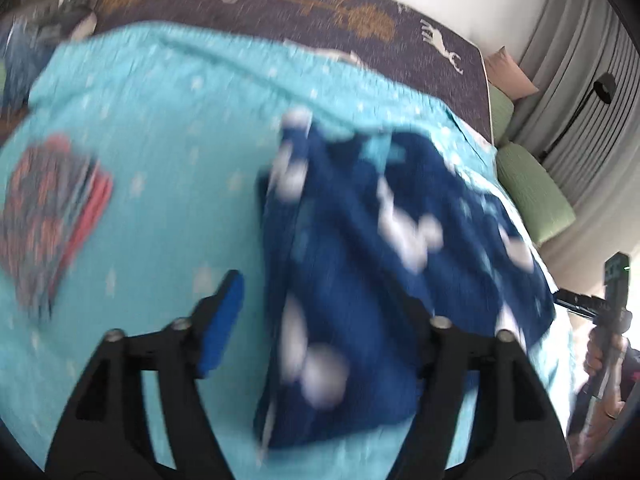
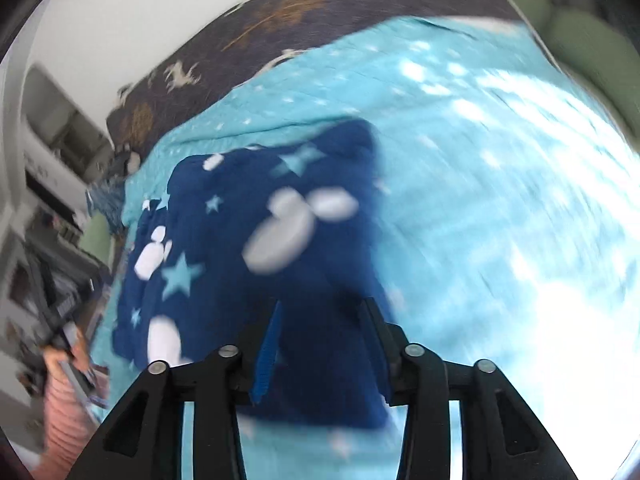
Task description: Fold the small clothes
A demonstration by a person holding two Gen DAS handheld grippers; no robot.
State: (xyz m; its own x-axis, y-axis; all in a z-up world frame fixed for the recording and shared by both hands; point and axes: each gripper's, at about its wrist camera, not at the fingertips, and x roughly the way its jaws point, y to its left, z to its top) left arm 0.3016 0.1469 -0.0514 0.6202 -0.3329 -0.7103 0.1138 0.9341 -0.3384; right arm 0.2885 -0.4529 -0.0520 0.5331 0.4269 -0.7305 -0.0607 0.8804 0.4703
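A dark blue small garment [image 1: 360,240] with white shapes and pale stars lies on the turquoise bed cover [image 1: 160,140], blurred by motion. My left gripper [image 1: 316,312] stands wide open over its near edge. The left blue pad [image 1: 224,316] is clear of the cloth, and the right finger is partly hidden under it. In the right wrist view the same garment [image 2: 240,240] spreads to the left. My right gripper [image 2: 322,332] has its jaws apart, with the garment's near right corner in the gap. Blur hides whether its pads touch the cloth.
A folded red and blue patterned garment [image 1: 48,216] lies on the cover at left. A dark blanket with deer figures [image 1: 280,12] runs along the far side, green pillows [image 1: 528,192] at right. A hand [image 1: 600,352] holds the other gripper at the right edge.
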